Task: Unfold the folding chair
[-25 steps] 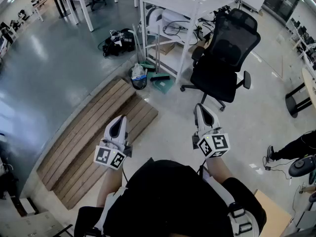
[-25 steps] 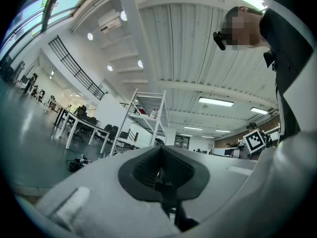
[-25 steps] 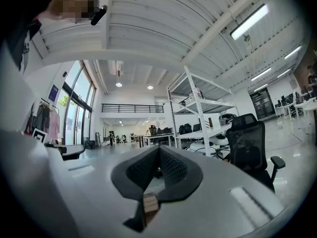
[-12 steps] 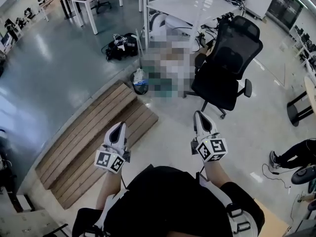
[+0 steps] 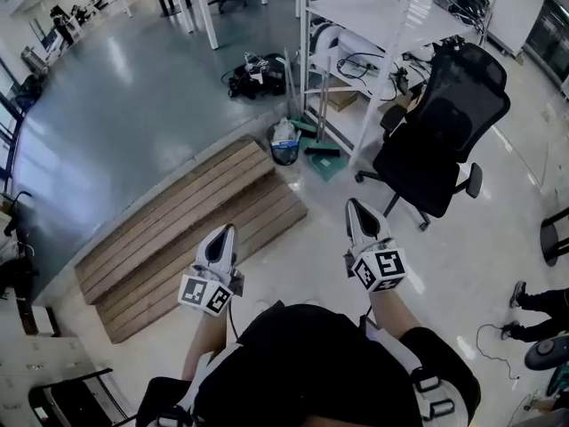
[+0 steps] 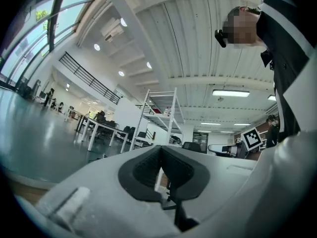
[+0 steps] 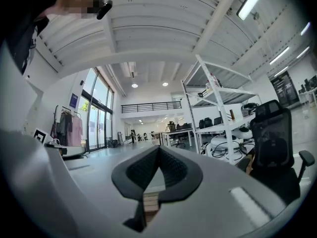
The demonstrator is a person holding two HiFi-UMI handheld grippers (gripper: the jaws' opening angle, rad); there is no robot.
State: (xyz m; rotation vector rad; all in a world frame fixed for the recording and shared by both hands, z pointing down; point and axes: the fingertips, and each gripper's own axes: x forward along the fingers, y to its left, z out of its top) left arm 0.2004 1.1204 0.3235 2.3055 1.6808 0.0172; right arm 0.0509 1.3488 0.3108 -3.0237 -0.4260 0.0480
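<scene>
Both hands are out ahead of me, so let me read this. The left gripper (image 5: 220, 238) sits lower centre-left of the head view and the right gripper (image 5: 358, 213) lower centre-right. They are side by side, well apart, noses pointing up the frame over bare pale floor. That looks like a carrying pose to me, since neither is lined up on anything.

In the left gripper view the dark pads (image 6: 144, 171) meet along one seam, fully closed, with nothing pinched between them and only the room beyond. The right gripper view shows the same: its pads (image 7: 173, 170) are pressed together and empty. That makes sense, as there is nothing within reach to grab.

Now the folding chair (image 5: 69, 400). As best I can judge, it's the dark seat in a pale frame poking in at the lower left corner, cut off by the edge. It lies well behind and to the left of both grippers, and I can't confirm it from here.

The black office chair (image 5: 444, 127) at upper right is on castors, so it isn't my target. It's parked just beside the white shelf rack (image 5: 356, 12). The wooden steps (image 5: 178, 229) run diagonally across centre-left, bridging the darker raised floor and the floor I'm standing on. I reckon I'll need to swing left and open up before any grip.
</scene>
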